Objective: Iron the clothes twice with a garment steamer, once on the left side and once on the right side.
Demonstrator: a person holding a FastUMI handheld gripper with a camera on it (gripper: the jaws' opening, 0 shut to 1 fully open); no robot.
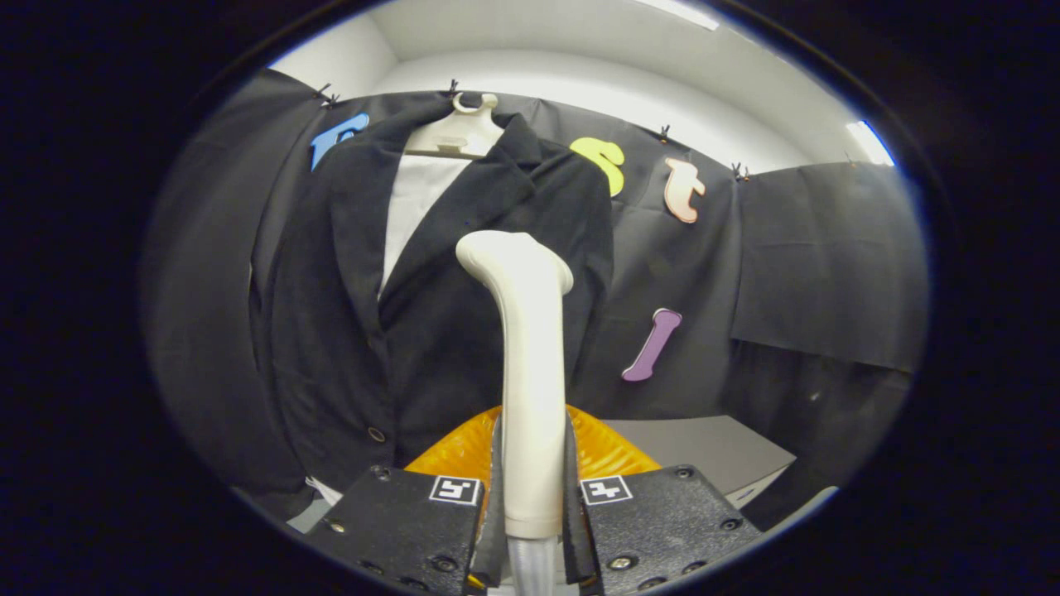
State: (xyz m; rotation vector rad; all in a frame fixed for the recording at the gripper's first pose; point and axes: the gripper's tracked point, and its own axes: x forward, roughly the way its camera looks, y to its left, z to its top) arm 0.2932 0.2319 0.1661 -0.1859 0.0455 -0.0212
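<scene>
A dark jacket (348, 314) over a white lining hangs on a pale hanger (460, 132) against the booth wall. My gripper (532, 488) is shut on the cream handle of the garment steamer (530, 364), which stands upright between the fingers. The steamer's head (513, 257) is up at chest height, in front of the jacket's right front panel; I cannot tell whether it touches the cloth. A grey hose end leaves the handle's base between the fingers.
An orange ribbed object (604, 451) lies just behind the fingers at the jacket's hem. A grey table top (704, 451) stretches to the right below the black wall cloth (820, 265).
</scene>
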